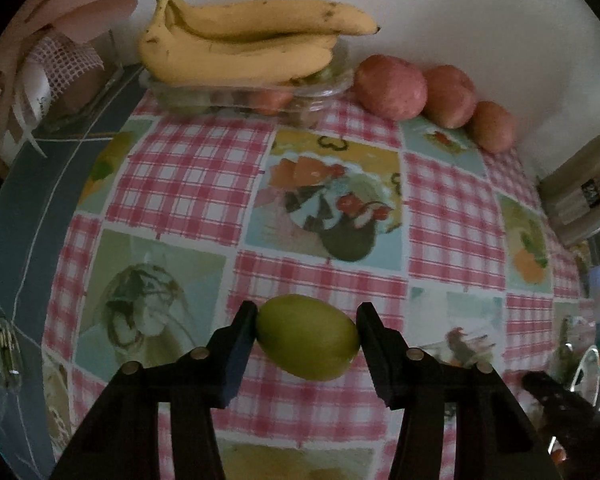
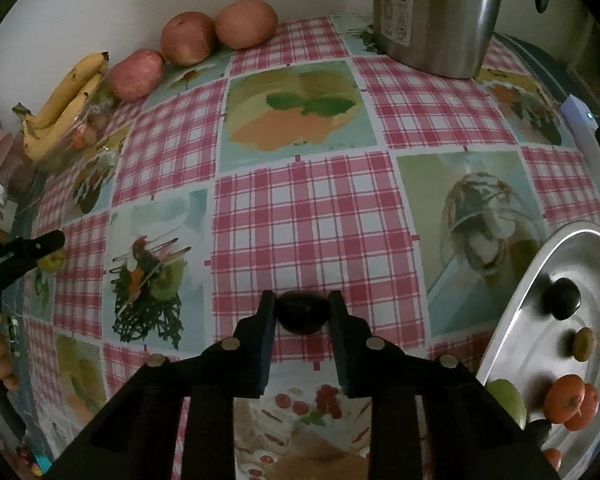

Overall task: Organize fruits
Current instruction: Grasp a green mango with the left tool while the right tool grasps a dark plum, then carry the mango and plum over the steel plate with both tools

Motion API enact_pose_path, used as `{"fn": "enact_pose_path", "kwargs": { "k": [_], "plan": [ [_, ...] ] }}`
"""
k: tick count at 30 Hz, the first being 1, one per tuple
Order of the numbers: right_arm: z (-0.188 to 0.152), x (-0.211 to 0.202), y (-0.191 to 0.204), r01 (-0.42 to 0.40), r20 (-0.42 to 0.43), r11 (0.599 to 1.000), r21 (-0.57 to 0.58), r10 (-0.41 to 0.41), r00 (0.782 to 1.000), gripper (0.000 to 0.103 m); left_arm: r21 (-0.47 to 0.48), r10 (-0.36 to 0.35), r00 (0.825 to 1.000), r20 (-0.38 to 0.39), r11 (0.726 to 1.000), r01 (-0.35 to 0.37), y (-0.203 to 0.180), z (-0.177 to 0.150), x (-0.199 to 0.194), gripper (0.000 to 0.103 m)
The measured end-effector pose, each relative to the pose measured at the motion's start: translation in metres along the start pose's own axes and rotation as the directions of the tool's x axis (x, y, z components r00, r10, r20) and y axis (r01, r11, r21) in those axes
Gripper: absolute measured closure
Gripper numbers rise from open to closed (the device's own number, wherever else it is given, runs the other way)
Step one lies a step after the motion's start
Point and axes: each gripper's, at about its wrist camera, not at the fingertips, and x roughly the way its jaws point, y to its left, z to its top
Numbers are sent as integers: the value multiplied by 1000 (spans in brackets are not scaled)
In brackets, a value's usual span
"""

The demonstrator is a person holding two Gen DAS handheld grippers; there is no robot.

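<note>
A shiny oval metal tray (image 2: 540, 280) holds two dark round fruits, an olive one, a green one and small orange tangerines (image 2: 572, 400). A clear plastic tub (image 1: 324, 88) carries a yellow banana bunch (image 1: 240, 48). Both stand on the pink-checked picture tablecloth (image 2: 312, 220) against a pale wall. Three red apples (image 1: 392, 88) sit beside the tub; a steel flask (image 2: 432, 16) stands farther off. The left gripper (image 1: 306, 322) pinches a green oval fruit (image 1: 308, 336); the right gripper (image 2: 302, 308) pinches a dark round fruit (image 2: 302, 314), near the tray.

Both tongs point steeply down, left tongs (image 1: 307, 326) and right tongs (image 2: 302, 307) each clamped.
</note>
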Motion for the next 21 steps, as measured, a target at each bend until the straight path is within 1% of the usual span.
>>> {"fn": "enact_pose_path", "kwargs": {
  "k": [3,9,12,16,21],
  "plan": [
    [-2,-2,-3,-23,-1,1000,11,23,1000,77,-7,-8,1000,9,1000,8,-8,-8,-12,49],
    [-2,-22,-4,-60,35,998,15,59,998,77,-15,-20,999,38,1000,21,-30,-28,-36,49],
    [-5,-35,-4,-61,51,998,11,60,997,77,-10,-30,998,46,999,31,-44,-36,-45,49],
    [-12,-48,-3,-41,66,999,-3,41,997,76,-17,-49,997,58,999,50,-57,-48,-54,49],
    [-17,-61,-8,-63,82,998,0,63,995,76,-24,-70,995,71,997,72,-72,-66,-64,49]
  ]
}}
